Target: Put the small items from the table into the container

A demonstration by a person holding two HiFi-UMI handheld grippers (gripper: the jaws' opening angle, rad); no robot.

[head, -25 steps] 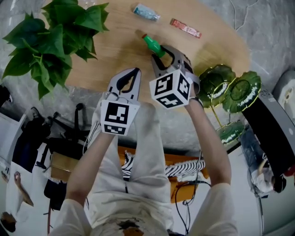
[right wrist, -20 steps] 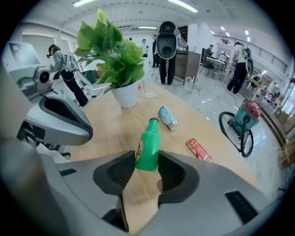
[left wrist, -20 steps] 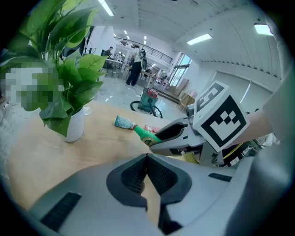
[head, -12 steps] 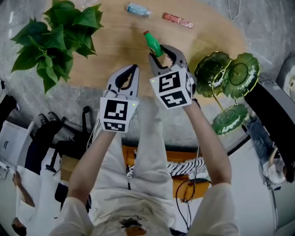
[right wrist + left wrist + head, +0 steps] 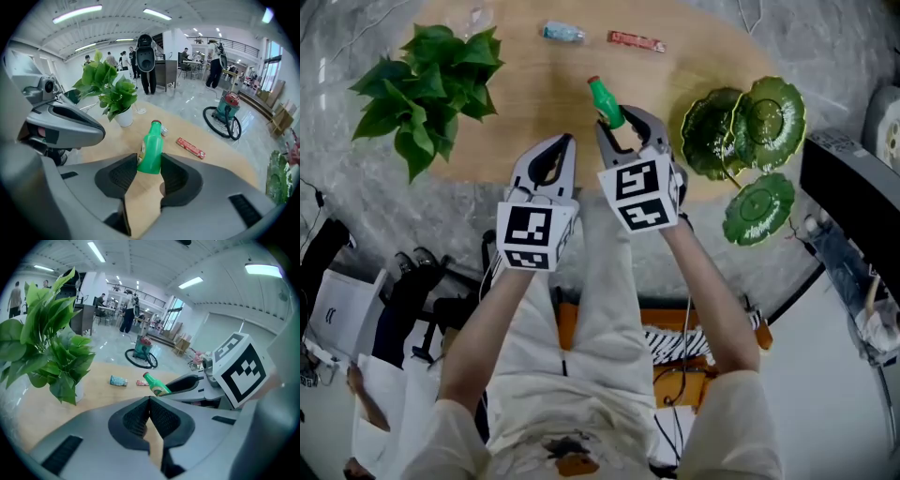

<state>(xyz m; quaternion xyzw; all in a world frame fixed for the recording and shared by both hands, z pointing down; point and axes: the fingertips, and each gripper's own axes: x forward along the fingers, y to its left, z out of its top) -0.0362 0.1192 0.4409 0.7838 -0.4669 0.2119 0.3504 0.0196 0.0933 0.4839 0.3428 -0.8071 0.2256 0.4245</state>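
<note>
A small green bottle (image 5: 604,101) with a red cap hangs above the wooden table (image 5: 525,103), and my right gripper (image 5: 619,127) is shut on its lower body. In the right gripper view the bottle (image 5: 151,150) stands tilted between the two pads, neck pointing away, with that gripper (image 5: 149,162) closed around it. My left gripper (image 5: 567,142) hovers just to its left, shut with nothing in it; its tips (image 5: 150,400) meet. A blue packet (image 5: 562,33) and a red bar (image 5: 636,40) lie at the table's far side.
A leafy potted plant (image 5: 431,84) stands at the table's left. A stand of green leaf-shaped dishes (image 5: 741,117) sits at the right edge. A clear glass (image 5: 474,19) is behind the plant. A dark machine (image 5: 853,187) stands off the table at right.
Both grippers have risen above the table, the right one carrying the green bottle up and rolling, so the bottle now leans differently. The left gripper stays shut and empty.
</note>
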